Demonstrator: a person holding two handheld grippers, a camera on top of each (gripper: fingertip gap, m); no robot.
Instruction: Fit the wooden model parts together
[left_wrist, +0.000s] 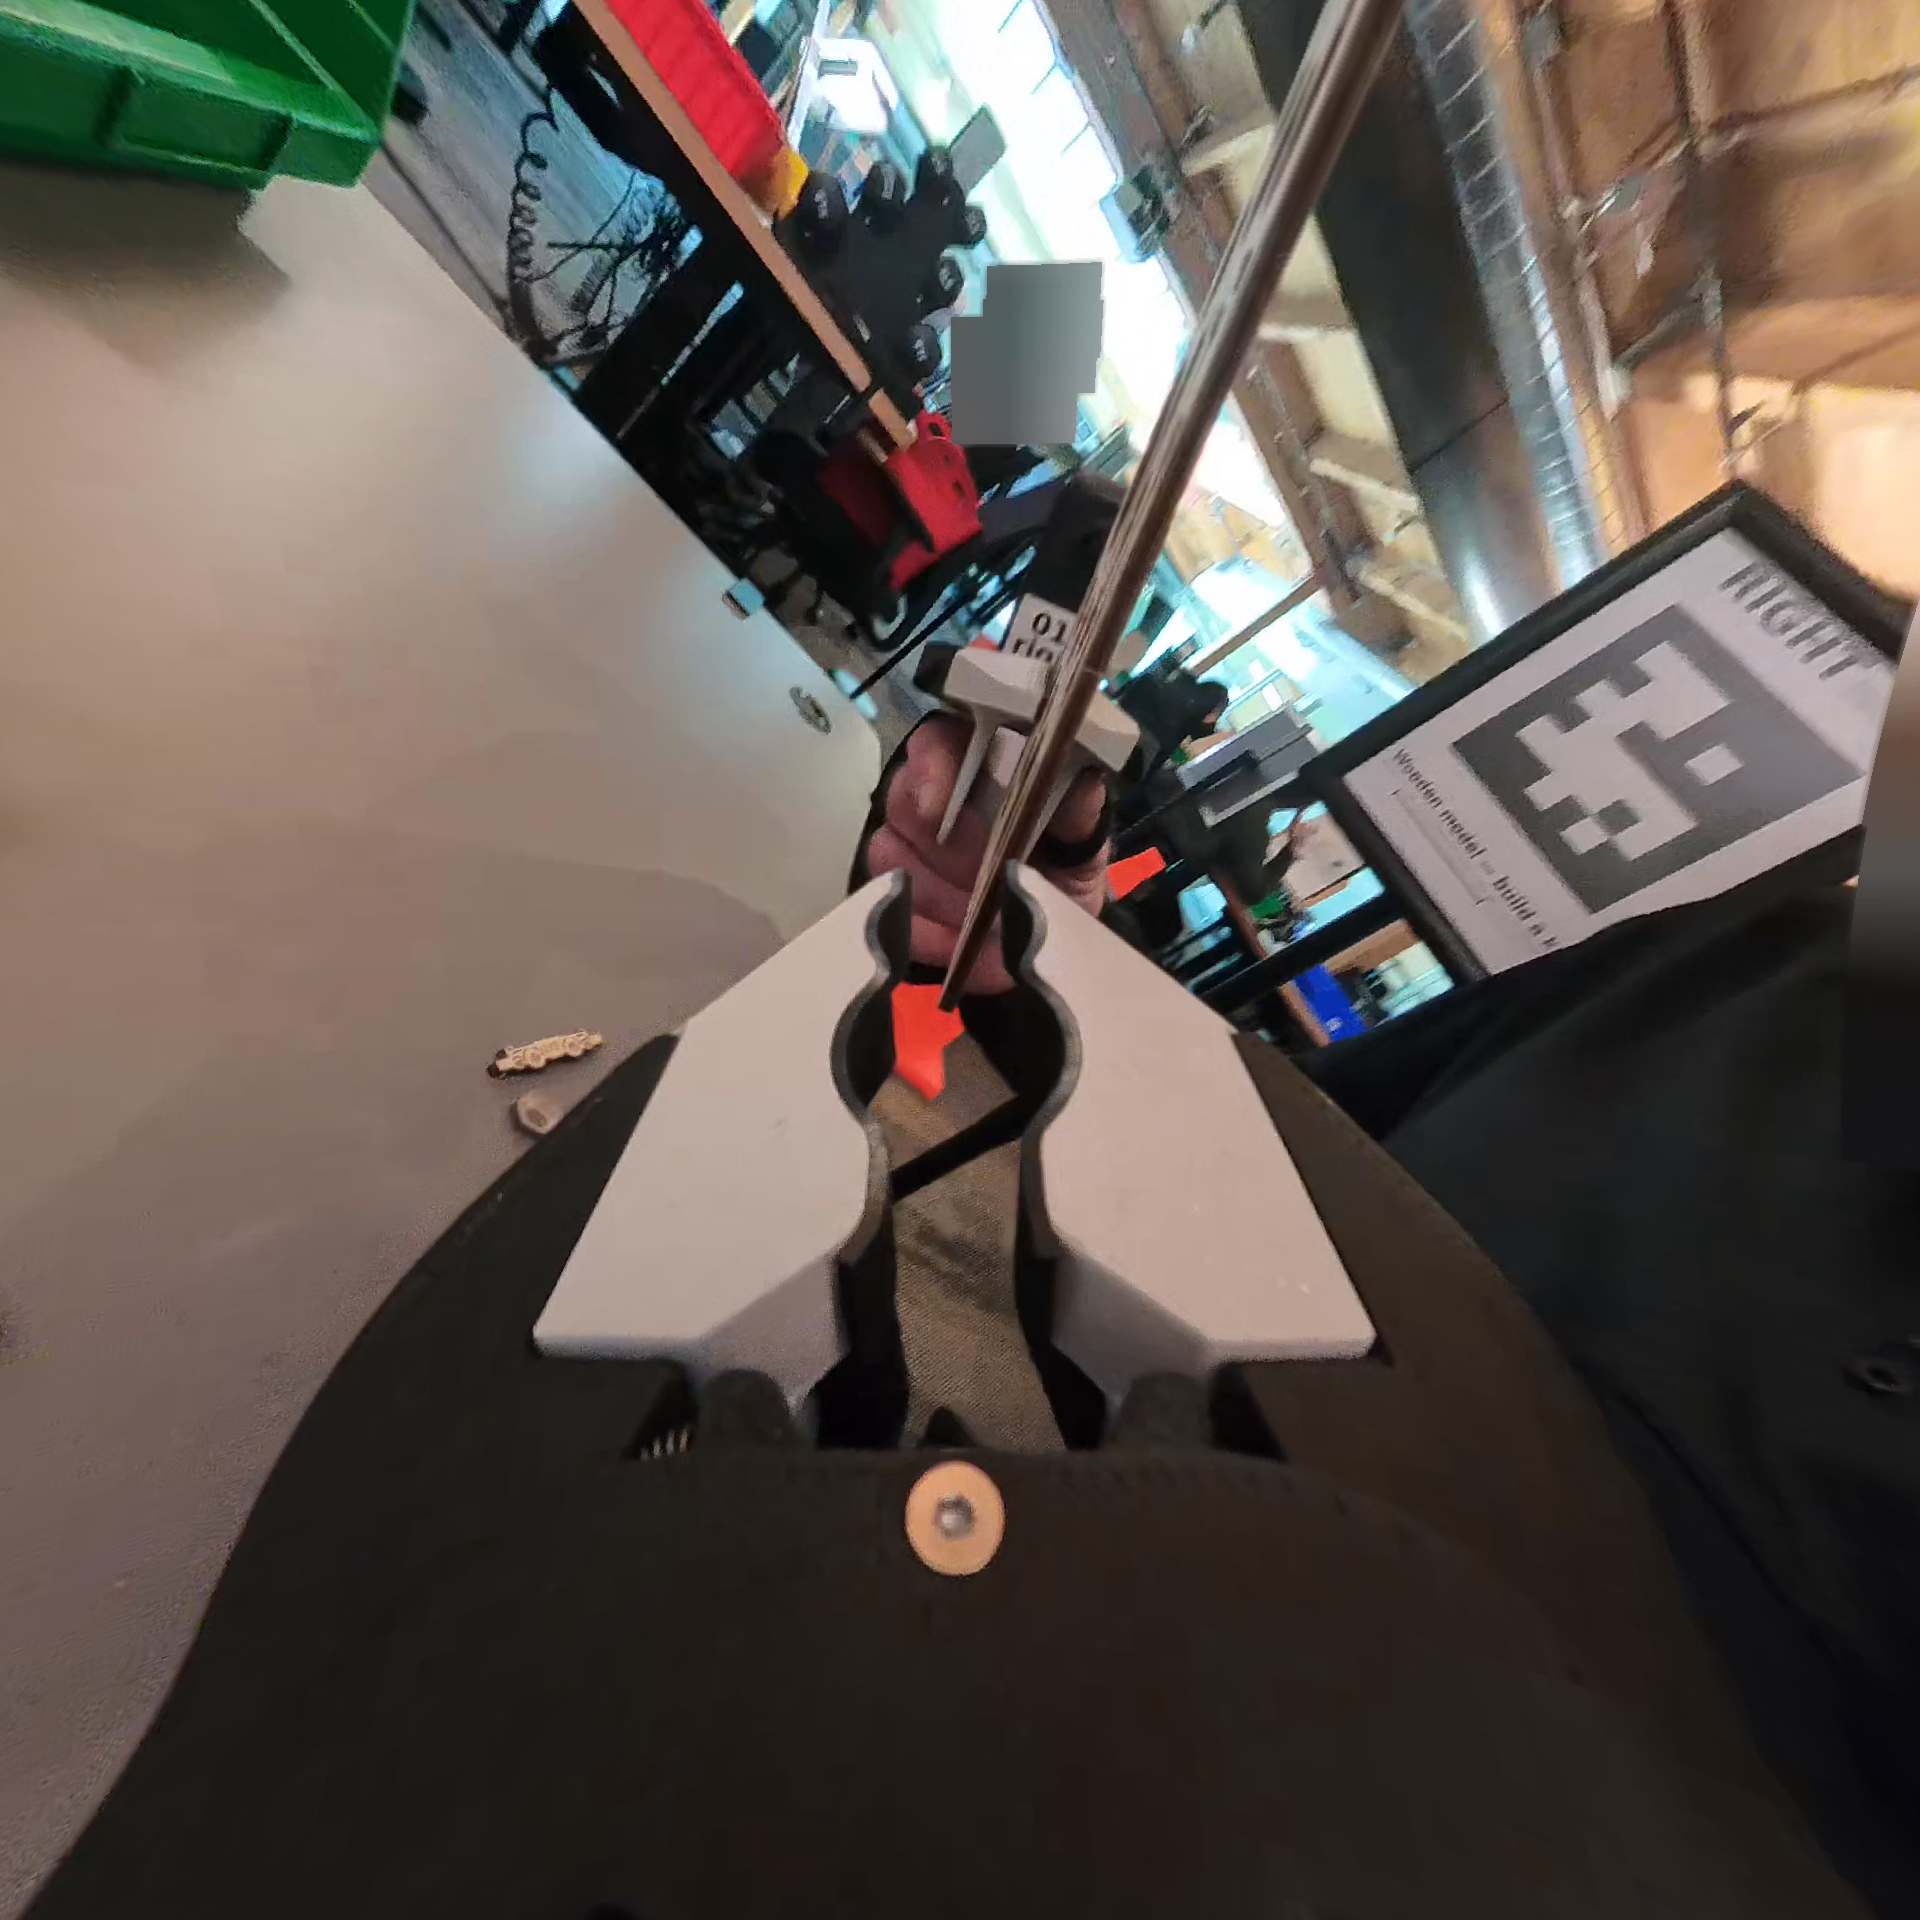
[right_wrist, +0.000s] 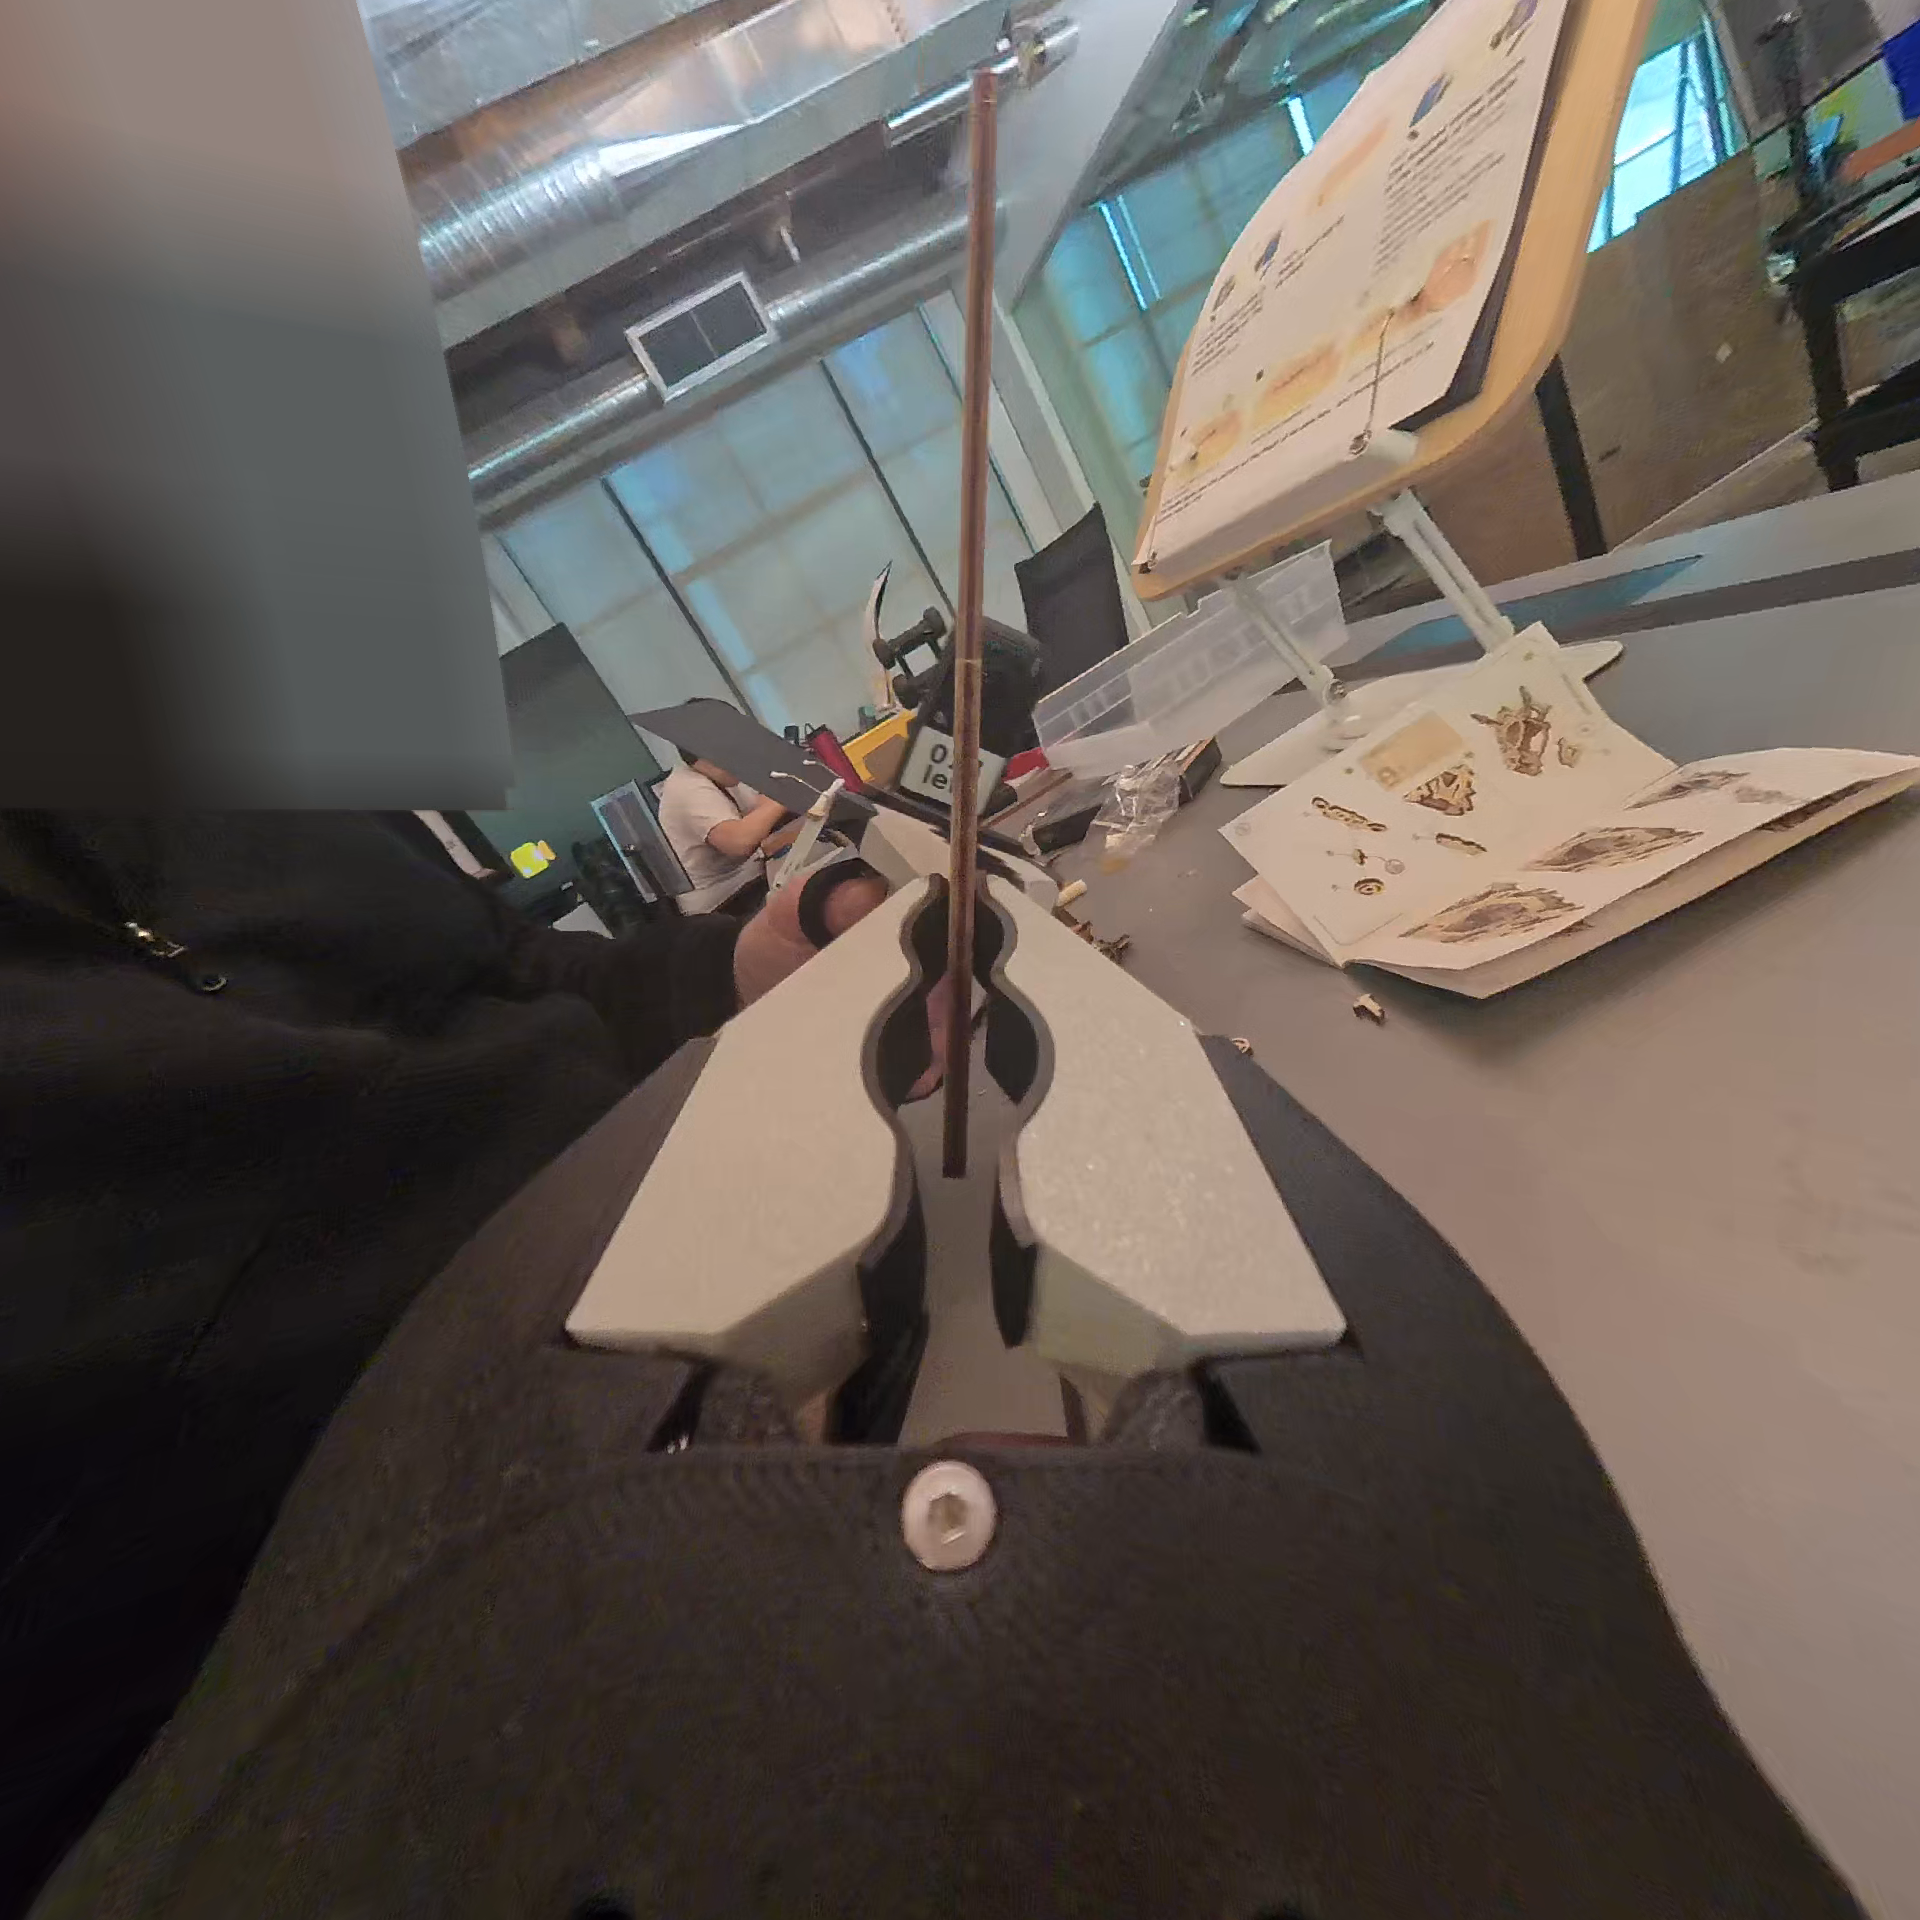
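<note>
Both grippers meet on one thin wooden rod (right_wrist: 966, 582), which runs up and away between them, lifted clear of the grey surface (right_wrist: 1621, 1195). The right gripper (right_wrist: 961, 904) has its jaws clenched on the rod near their tips; the rod's lower end shows in the gap behind. The left gripper (left_wrist: 956, 894) likewise has its jaws closed about the rod (left_wrist: 1184, 436) at their tips — contact looks firm, though the exact pinch point is partly hidden.

No part is seen threaded on the rod, so the fitting appears to be at an early stage. Small wooden pieces (right_wrist: 1091, 914) lie scattered on the surface near an open instruction booklet (right_wrist: 1538, 821), and two more pieces (left_wrist: 545, 1051) lie by the left gripper — much, by this evidence, remains to be joined.
</note>
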